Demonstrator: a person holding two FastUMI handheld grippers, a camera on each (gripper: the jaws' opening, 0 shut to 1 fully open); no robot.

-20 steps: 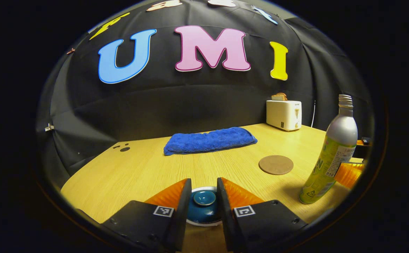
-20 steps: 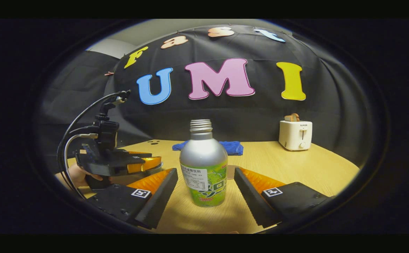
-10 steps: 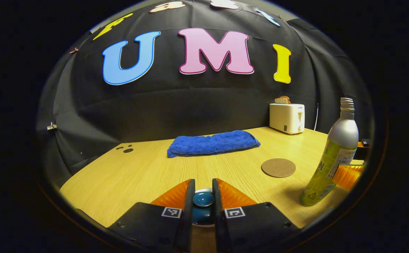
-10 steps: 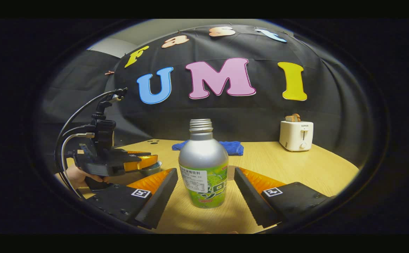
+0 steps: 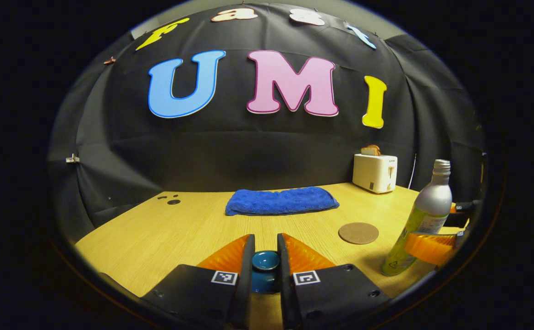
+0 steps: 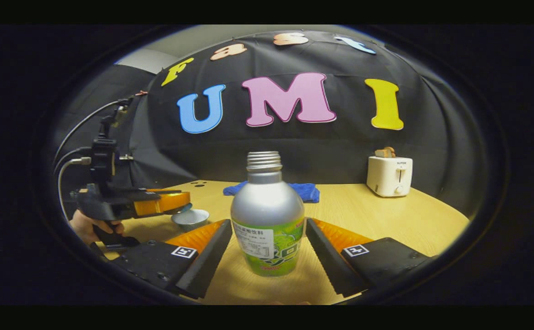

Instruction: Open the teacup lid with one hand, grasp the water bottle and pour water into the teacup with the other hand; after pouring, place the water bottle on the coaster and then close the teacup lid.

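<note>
Now, left of bottle (image 6: 267, 215): left gripper (image 6: 175, 203) has jaws closed on lid (image 5: 266, 263), held above open teacup (image 6: 190, 218) so mouth is free for pouring. Bottle stands upright on table (image 5: 179, 229), uncapped, between right gripper (image 6: 267, 250) jaws, which are open, sides not touching, lined up for grasp. Coaster (image 5: 358, 233) beyond bottle, bare, open room around it. Towel (image 5: 281, 200) and toaster (image 6: 389, 175) far behind bottle, well apart.
</note>
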